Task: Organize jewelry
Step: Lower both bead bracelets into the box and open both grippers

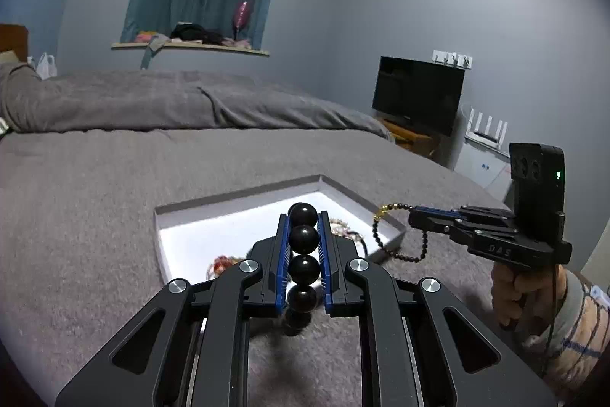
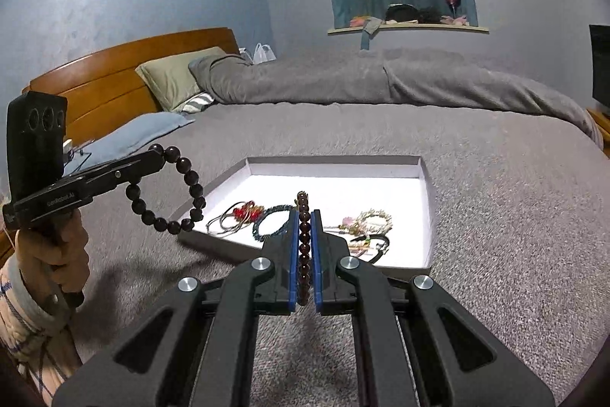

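My left gripper [image 1: 304,216] is shut on a bracelet of large black beads [image 1: 304,239], held above the near edge of a shallow white tray [image 1: 236,203] on the bed. It shows in the right wrist view [image 2: 152,155] with the bead ring [image 2: 167,189] hanging from it. My right gripper [image 2: 304,212] is shut on a bracelet of small dark red beads [image 2: 304,246], over the tray's [image 2: 335,163] near side. In the left wrist view it [image 1: 413,214] holds that thin bracelet [image 1: 396,235] by the tray's right corner.
The tray holds several pieces: a red and silver bangle cluster [image 2: 236,216], a dark braided bracelet [image 2: 270,224], pale beaded bracelets [image 2: 370,222] and a black band [image 2: 375,246]. The tray lies on a grey blanket [image 2: 495,216]. Pillows and a wooden headboard [image 2: 114,79] are at the left.
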A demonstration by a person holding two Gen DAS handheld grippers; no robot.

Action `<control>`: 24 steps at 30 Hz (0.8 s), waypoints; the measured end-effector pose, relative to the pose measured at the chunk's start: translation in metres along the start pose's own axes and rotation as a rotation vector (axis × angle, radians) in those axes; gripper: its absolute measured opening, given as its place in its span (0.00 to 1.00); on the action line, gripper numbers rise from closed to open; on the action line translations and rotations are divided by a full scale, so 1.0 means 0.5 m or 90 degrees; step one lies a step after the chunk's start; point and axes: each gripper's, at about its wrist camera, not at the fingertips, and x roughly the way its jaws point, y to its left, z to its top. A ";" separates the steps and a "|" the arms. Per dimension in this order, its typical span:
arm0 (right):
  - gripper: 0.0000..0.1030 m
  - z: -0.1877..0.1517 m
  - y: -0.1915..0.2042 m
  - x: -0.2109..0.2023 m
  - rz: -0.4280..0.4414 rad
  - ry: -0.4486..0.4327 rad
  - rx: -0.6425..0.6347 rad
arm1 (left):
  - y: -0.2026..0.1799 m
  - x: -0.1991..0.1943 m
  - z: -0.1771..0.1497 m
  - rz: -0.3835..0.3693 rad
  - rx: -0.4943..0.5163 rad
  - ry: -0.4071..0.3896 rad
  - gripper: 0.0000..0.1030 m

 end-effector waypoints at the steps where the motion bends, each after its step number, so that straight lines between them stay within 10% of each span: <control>1: 0.06 0.002 -0.004 0.002 0.000 -0.002 0.004 | 0.003 0.004 0.002 0.000 -0.001 0.000 0.14; 24: 0.06 0.016 -0.022 0.143 -0.034 0.049 0.035 | 0.042 0.115 -0.014 0.043 0.004 0.065 0.14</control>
